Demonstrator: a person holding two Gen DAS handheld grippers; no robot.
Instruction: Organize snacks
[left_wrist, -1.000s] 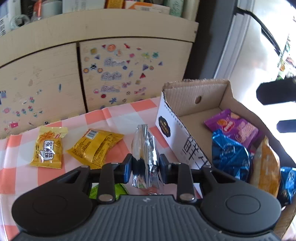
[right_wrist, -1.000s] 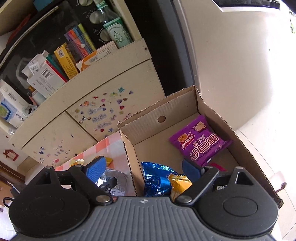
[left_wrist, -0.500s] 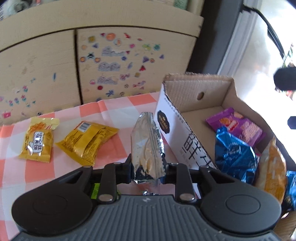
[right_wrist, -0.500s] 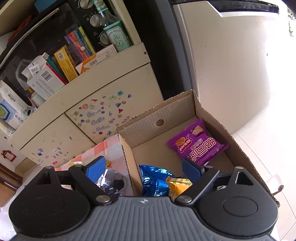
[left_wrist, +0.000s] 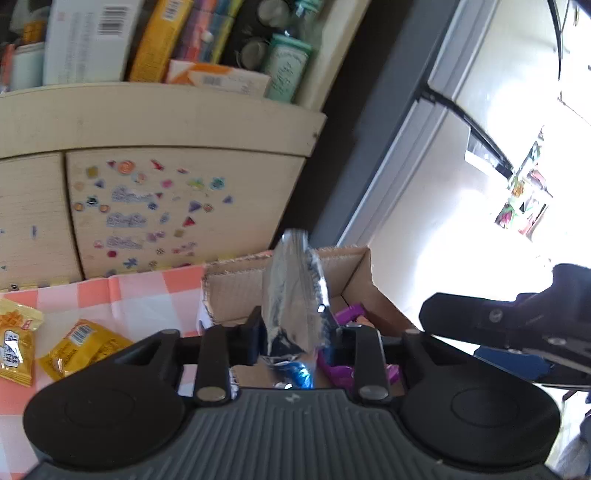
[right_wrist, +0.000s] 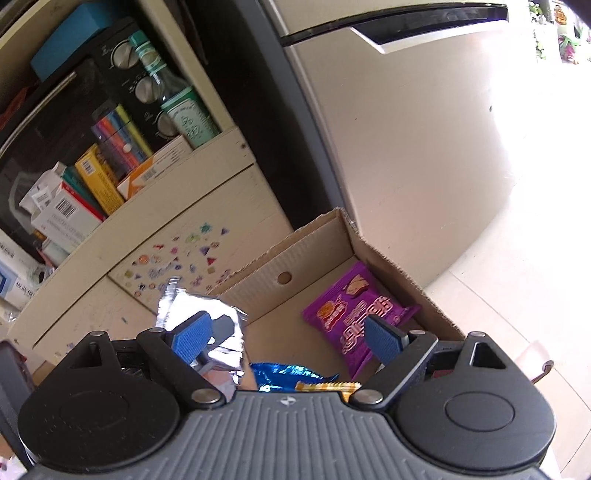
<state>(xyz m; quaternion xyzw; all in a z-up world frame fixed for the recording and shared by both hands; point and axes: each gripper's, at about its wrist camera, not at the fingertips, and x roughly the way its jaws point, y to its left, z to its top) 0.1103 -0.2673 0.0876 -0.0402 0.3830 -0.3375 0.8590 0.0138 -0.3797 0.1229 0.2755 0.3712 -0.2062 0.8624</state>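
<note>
My left gripper (left_wrist: 295, 332) is shut on a silver foil snack packet (left_wrist: 293, 291) and holds it upright over the near left wall of the cardboard box (left_wrist: 236, 284). The packet also shows in the right wrist view (right_wrist: 207, 314), above the box's left side. The box (right_wrist: 314, 251) holds a purple packet (right_wrist: 354, 314), a blue foil packet (right_wrist: 288, 373) and an orange packet (right_wrist: 325, 386). My right gripper (right_wrist: 288, 336) is open and empty above the box; it shows at the right of the left wrist view (left_wrist: 517, 332). Two yellow packets (left_wrist: 81, 347) (left_wrist: 14, 339) lie on the checked cloth.
A cream cabinet with stickers (left_wrist: 147, 210) stands behind the table, with a shelf of boxes and bottles (right_wrist: 110, 166) on top. A dark gap and a pale fridge (right_wrist: 406, 129) stand to the right. The red-and-white checked tablecloth (left_wrist: 140, 295) lies left of the box.
My left gripper has lifted the silver packet and carried it right, from the cloth beside the box to over the box's wall. The right gripper has risen a little and stayed open.
</note>
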